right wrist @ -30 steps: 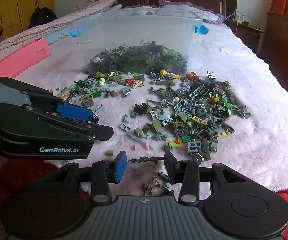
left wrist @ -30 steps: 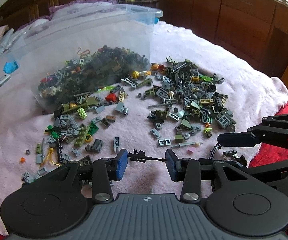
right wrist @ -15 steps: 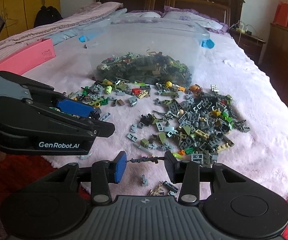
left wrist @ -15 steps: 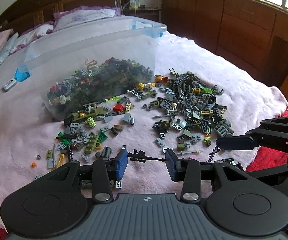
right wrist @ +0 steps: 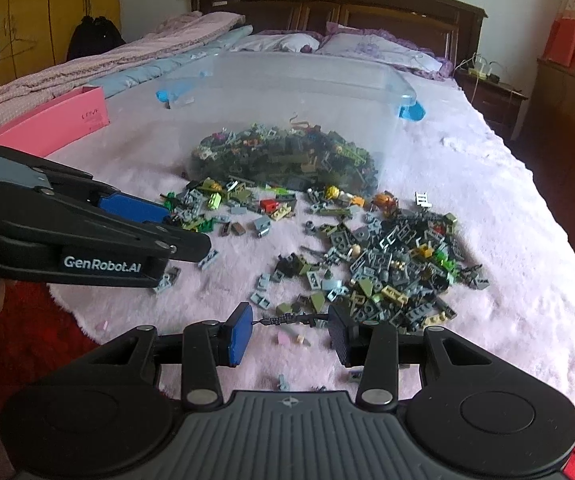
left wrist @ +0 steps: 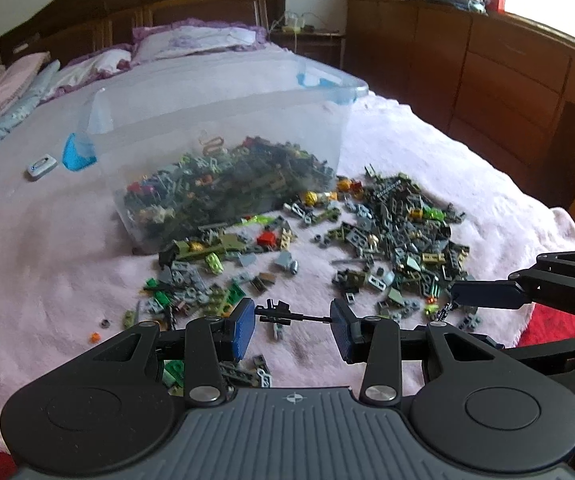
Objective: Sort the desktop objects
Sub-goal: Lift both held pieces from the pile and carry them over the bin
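Note:
My left gripper (left wrist: pixel 292 320) is shut on a thin black toy gun piece (left wrist: pixel 285 313), held crosswise between its blue pads above the pink blanket. My right gripper (right wrist: pixel 290 325) is shut on a second black toy gun piece (right wrist: pixel 293 319), also held crosswise. Each gripper shows in the other's view: the right one (left wrist: pixel 487 295) and the left one (right wrist: pixel 135 210). Loose small bricks (right wrist: pixel 391 256) lie scattered on the blanket. A clear plastic bin (left wrist: pixel 223 128) holds many more bricks beyond them.
The pink blanket (left wrist: pixel 47 264) covers a bed with a dark wooden headboard (right wrist: pixel 327 4). A pink box (right wrist: pixel 55 120) lies at the left. A small white device (left wrist: pixel 41 166) lies beside the bin. Wooden cabinets (left wrist: pixel 487 72) stand to the right.
Both grippers have risen and drawn back from the brick pile, each keeping its black piece. The bin and pile now appear lower and farther away.

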Available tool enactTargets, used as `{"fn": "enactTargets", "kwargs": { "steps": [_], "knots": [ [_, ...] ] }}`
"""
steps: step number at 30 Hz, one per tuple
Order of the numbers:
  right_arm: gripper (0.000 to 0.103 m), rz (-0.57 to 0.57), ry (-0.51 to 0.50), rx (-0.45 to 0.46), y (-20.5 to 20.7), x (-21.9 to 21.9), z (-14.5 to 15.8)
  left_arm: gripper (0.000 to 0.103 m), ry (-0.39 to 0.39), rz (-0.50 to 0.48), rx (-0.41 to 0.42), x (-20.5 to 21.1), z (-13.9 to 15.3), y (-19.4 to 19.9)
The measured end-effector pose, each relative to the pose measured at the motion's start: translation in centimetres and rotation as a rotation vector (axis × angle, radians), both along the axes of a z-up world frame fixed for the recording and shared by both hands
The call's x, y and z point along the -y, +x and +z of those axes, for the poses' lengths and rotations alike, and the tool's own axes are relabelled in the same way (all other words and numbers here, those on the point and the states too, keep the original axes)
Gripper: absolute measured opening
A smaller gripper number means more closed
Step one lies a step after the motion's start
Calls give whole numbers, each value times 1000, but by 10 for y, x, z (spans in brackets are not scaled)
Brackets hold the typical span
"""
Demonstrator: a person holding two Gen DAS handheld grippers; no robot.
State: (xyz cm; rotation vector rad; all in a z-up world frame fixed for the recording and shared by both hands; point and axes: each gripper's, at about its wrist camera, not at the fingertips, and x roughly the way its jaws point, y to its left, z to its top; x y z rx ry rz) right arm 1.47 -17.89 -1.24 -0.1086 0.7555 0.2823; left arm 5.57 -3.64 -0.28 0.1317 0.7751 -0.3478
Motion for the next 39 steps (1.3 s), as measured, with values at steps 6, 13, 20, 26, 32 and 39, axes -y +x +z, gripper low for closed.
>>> {"fn": "enactTargets", "kwargs": {
  "steps": [6,13,20,26,32,39],
  "knots": [
    [44,6,-14,29,6,-1,11,42,-6,9,28,-2,11,4],
    [44,21,-29,71,15,-4,25,42,-14,25,54,-5,21,9],
    [44,35,-38,90,20,-10,33,42,-25,43,69,-12,28,13],
    [44,42,-53,111,26,-12,40,42,-28,62,91,-20,36,17],
    [44,52,-67,146,36,-11,51,42,-30,78,125,-28,50,24],
    [44,67,-86,197,55,-13,67,42,-16,73,184,-28,68,39]
  ]
}}
